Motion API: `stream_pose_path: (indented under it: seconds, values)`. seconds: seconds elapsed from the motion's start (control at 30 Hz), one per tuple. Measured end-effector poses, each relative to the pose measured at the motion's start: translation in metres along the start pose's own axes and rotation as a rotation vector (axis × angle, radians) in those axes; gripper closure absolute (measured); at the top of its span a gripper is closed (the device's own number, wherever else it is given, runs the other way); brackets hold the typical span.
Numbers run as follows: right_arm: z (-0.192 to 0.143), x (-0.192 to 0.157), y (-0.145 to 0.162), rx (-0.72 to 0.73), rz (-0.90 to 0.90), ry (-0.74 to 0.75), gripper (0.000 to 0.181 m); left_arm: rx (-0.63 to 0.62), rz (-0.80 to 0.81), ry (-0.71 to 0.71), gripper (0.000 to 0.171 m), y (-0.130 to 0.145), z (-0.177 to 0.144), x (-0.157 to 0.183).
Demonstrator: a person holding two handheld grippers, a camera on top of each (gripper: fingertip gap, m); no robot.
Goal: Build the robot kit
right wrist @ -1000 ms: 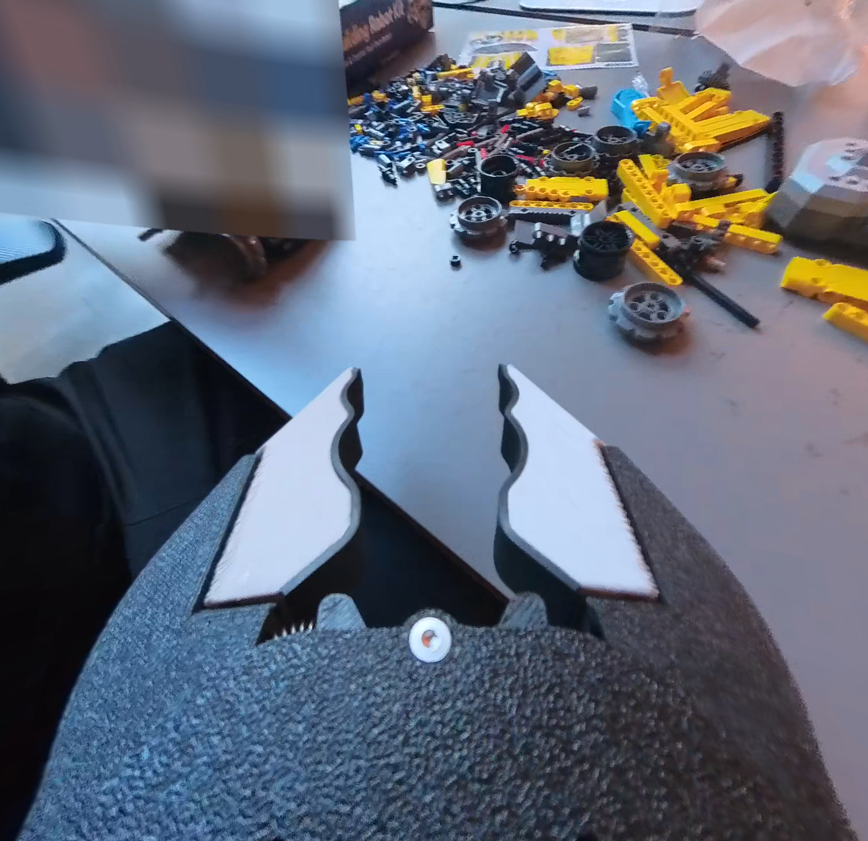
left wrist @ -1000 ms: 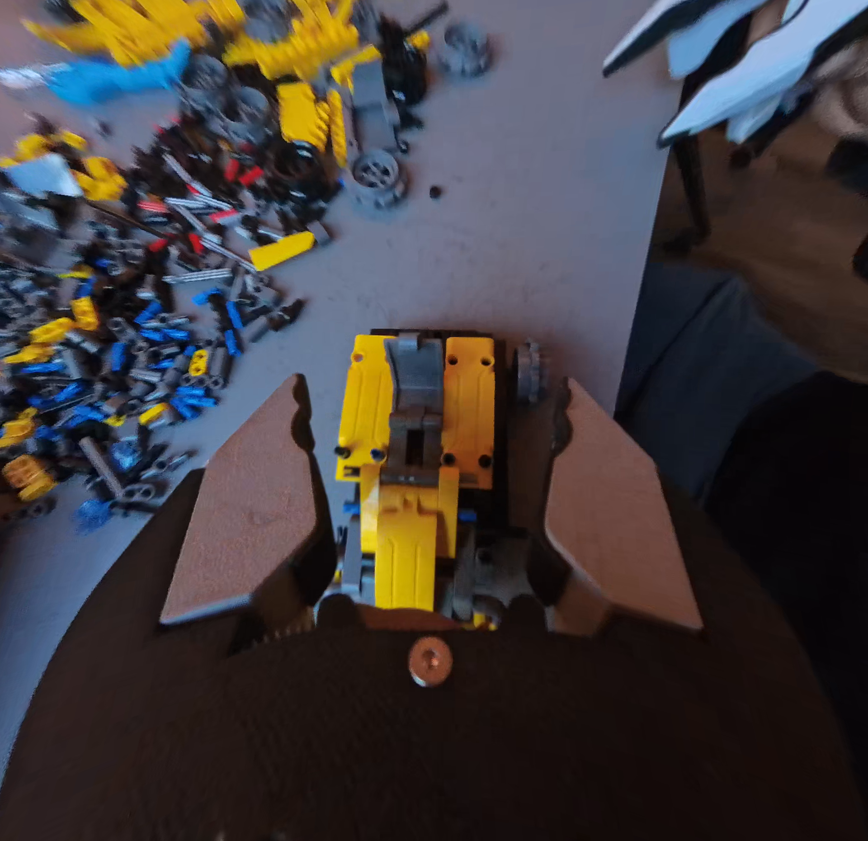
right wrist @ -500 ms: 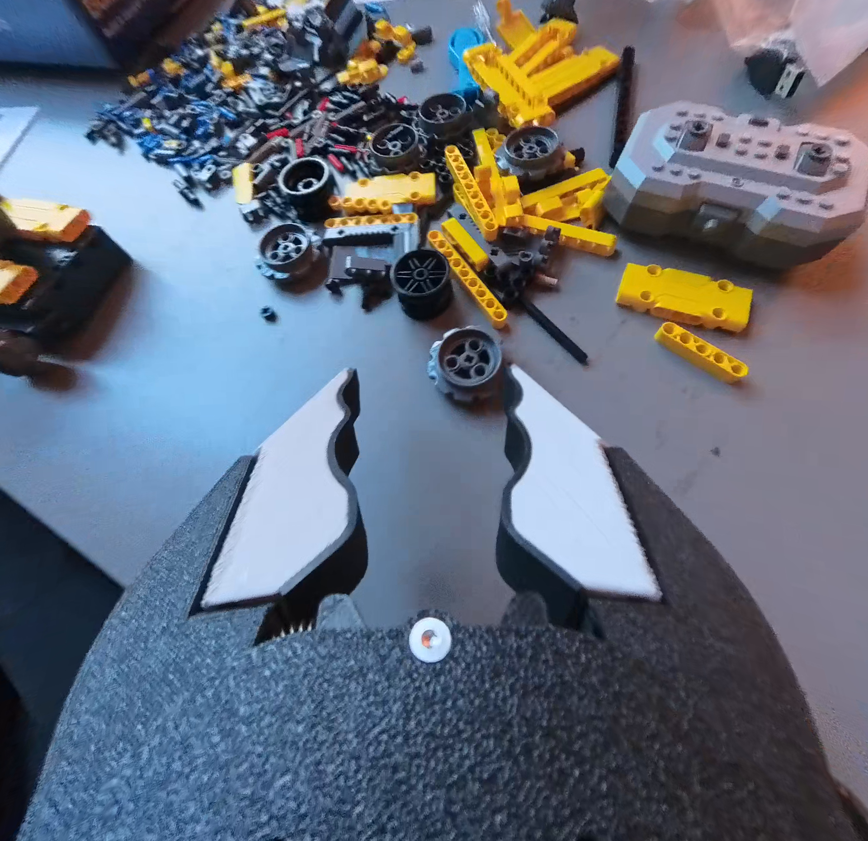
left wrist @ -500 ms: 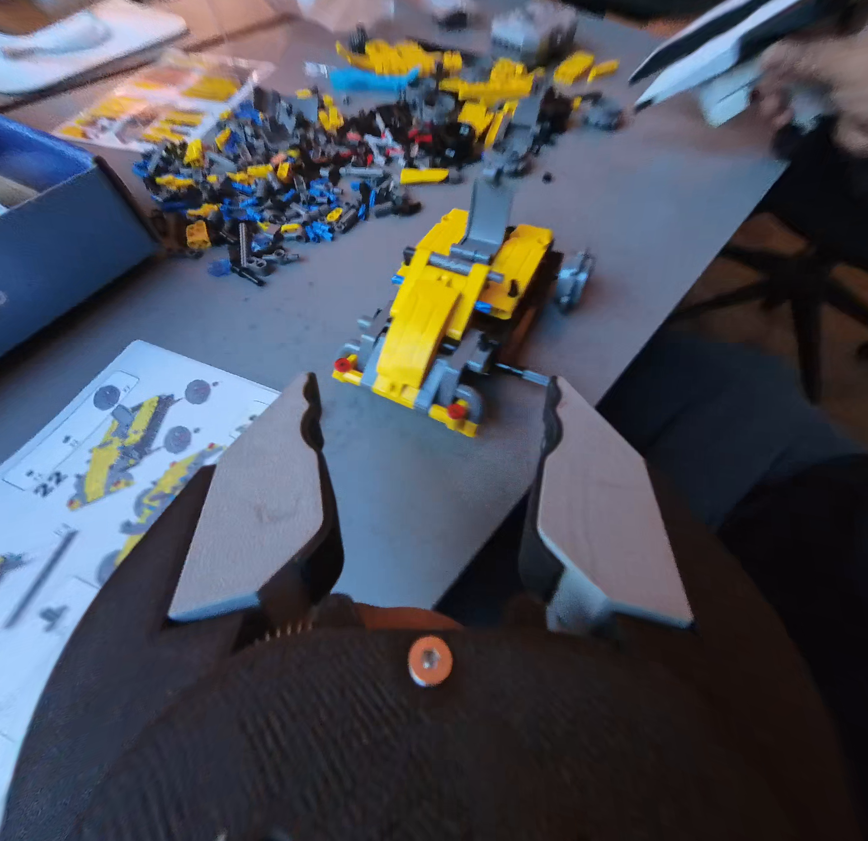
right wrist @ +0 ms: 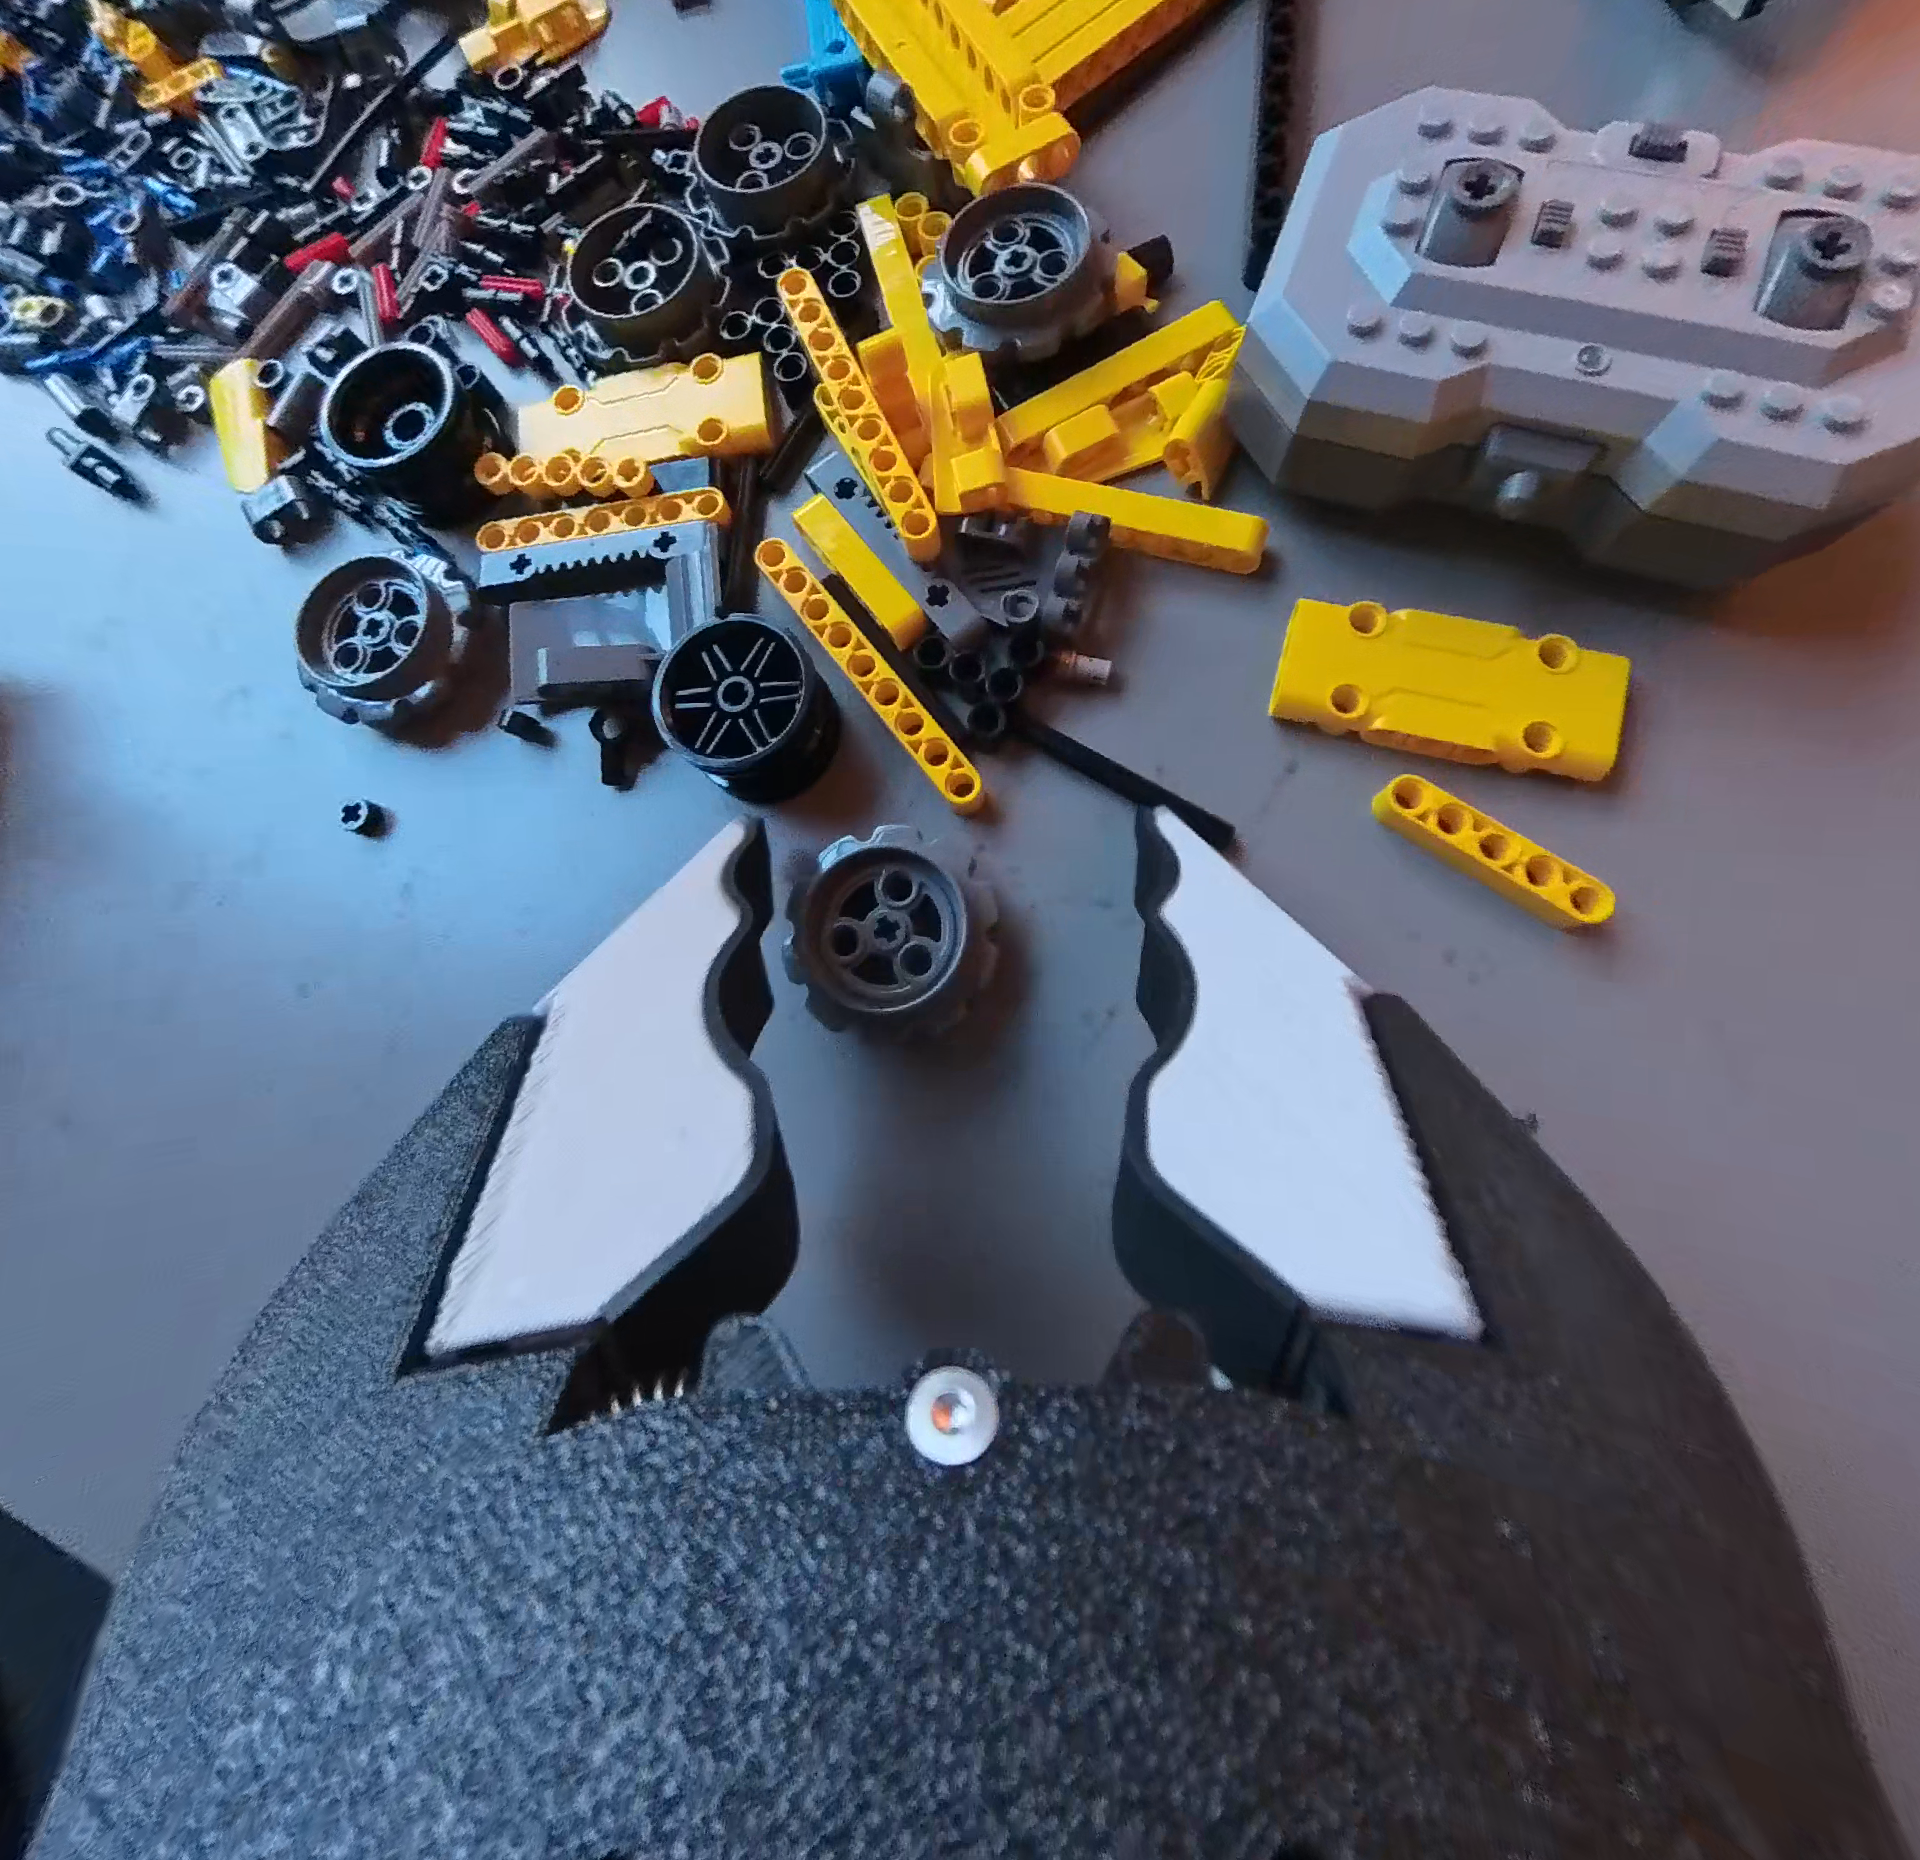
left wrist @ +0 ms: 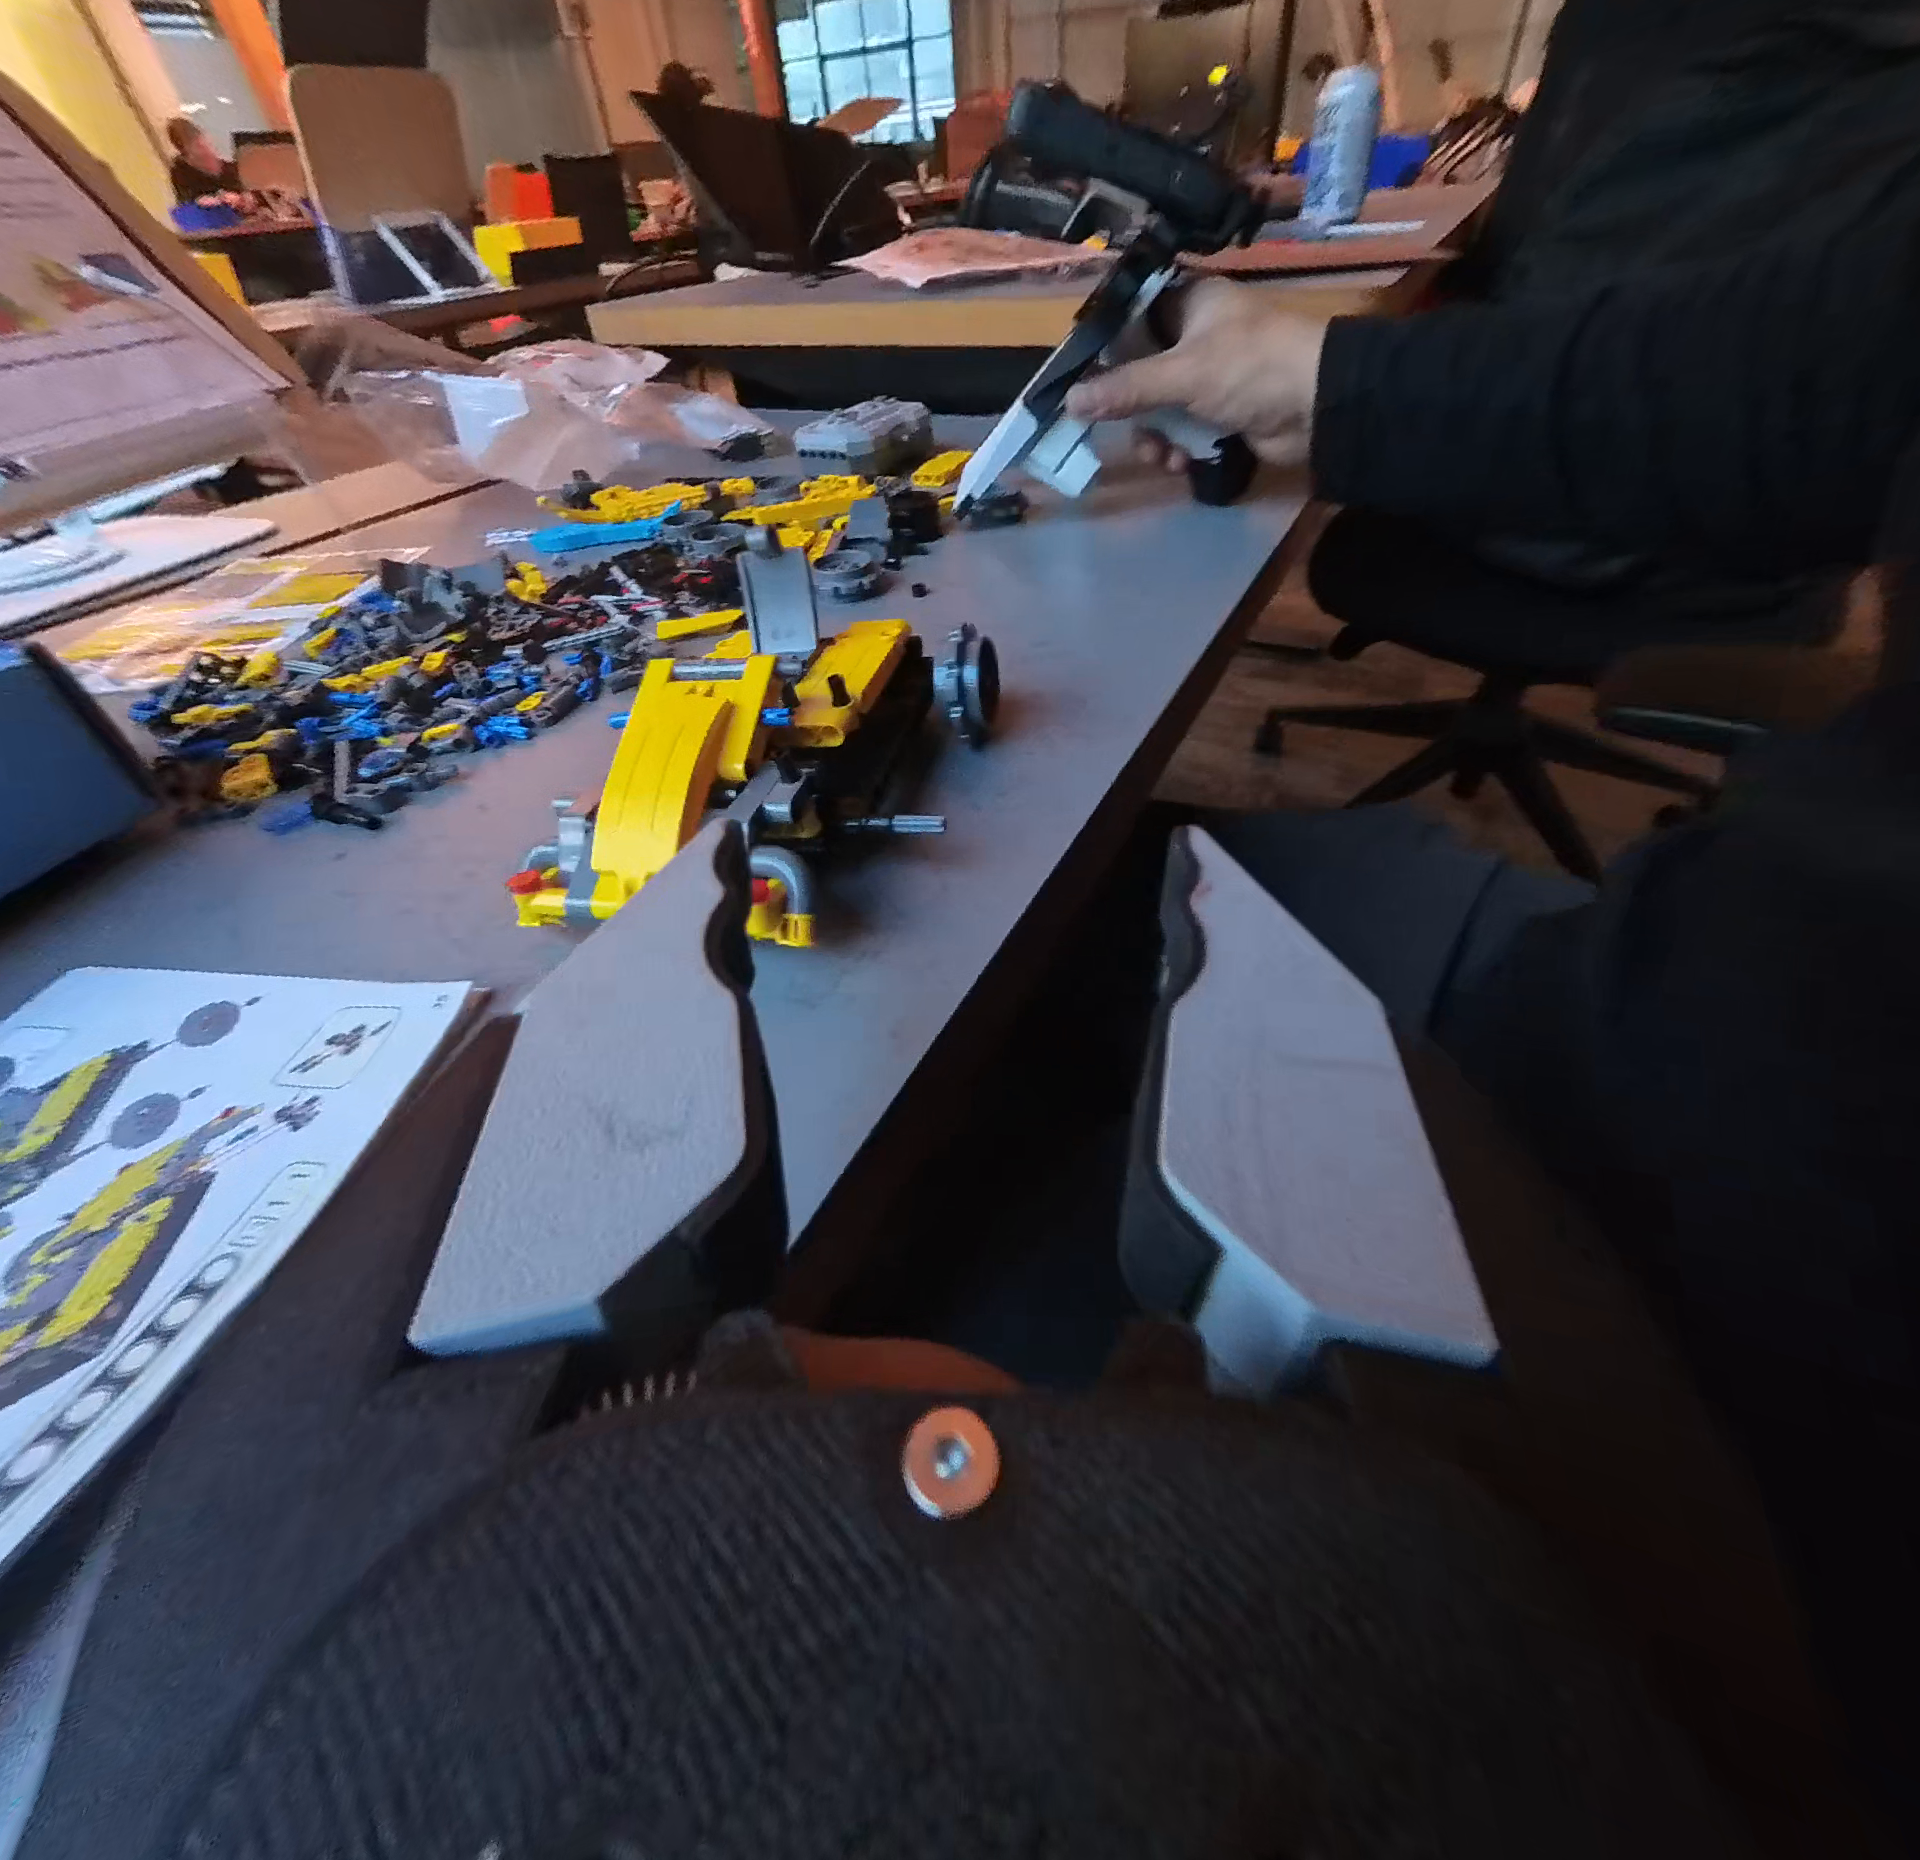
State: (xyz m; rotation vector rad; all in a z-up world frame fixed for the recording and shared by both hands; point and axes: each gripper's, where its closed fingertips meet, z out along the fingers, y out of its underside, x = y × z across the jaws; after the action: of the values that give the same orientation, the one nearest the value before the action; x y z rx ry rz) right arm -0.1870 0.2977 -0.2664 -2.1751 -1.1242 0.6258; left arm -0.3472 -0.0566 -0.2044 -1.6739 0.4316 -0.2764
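My right gripper (right wrist: 951, 854) is open and empty, low over the grey table; a grey toothed wheel (right wrist: 891, 932) lies between its fingertips, closer to the left finger. The same gripper shows far off in the left wrist view (left wrist: 977, 496), held by a hand, tips down by the parts pile. My left gripper (left wrist: 956, 865) is open and empty, pulled back over the table's near edge. A half-built yellow and grey brick vehicle (left wrist: 743, 761) stands on the table just beyond its left finger, with a loose grey wheel (left wrist: 966, 683) at its right side.
A pile of yellow beams, black wheels and small pins (right wrist: 790, 376) lies beyond the right gripper. A grey battery box (right wrist: 1590, 335) sits at the right, a yellow panel (right wrist: 1449, 688) and short yellow beam (right wrist: 1491, 852) near it. An instruction booklet (left wrist: 156, 1166) lies front left, a blue box (left wrist: 52, 771) at the left. The grippers' ends are close to 40 centimeters from one another.
My left gripper has let go of the yellow vehicle and drawn back and up from it. My right gripper has swung from the table edge to the parts pile and come down around the grey wheel.
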Motion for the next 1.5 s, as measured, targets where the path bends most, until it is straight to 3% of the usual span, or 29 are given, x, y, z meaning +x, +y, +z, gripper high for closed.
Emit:
stream_pose_path:
  seconds: [0.37, 0.5, 0.6, 0.8, 0.93, 1.07, 1.23, 1.4, 1.43, 1.47, 1.5]
  values:
    - [-0.009, -0.02, 0.014, -0.036, -0.064, 0.001, 0.122, 0.013, -0.101, 0.082, 0.099, 0.002, 0.01, -0.004]
    - [-0.014, -0.001, -0.002, 0.04, -0.093, 0.111, 0.117, 0.012, -0.125, 0.099, 0.099, 0.002, 0.015, -0.005]
    - [-0.005, -0.002, 0.003, -0.001, -0.023, 0.038, 0.108, 0.0, -0.12, 0.114, 0.099, 0.004, 0.018, -0.003]
    - [-0.005, -0.008, 0.009, -0.033, -0.079, 0.03, 0.141, -0.028, -0.11, 0.118, 0.099, 0.01, 0.02, -0.002]
    - [-0.011, -0.022, 0.017, -0.026, -0.095, -0.001, 0.144, -0.028, -0.113, 0.1, 0.099, 0.011, 0.018, -0.005]
    - [-0.026, -0.037, 0.021, 0.018, -0.122, -0.036, 0.136, -0.038, -0.097, 0.08, 0.099, 0.013, 0.02, -0.007]
    - [-0.047, -0.028, 0.025, 0.03, -0.102, -0.053, 0.114, -0.048, -0.077, 0.043, 0.099, 0.015, 0.021, -0.011]
    - [-0.029, -0.034, 0.037, -0.045, -0.147, -0.107, 0.111, -0.119, -0.056, -0.023, 0.097, 0.017, 0.024, -0.017]
    - [-0.027, -0.034, 0.035, -0.038, -0.171, -0.092, 0.118, -0.135, -0.038, -0.026, 0.096, 0.014, 0.025, -0.018]
    - [-0.026, -0.037, 0.035, -0.043, -0.189, -0.096, 0.139, -0.155, -0.018, -0.032, 0.096, 0.011, 0.025, -0.019]
    - [-0.027, -0.042, 0.036, -0.052, -0.193, -0.115, 0.14, -0.19, -0.003, -0.042, 0.096, 0.01, 0.026, -0.023]
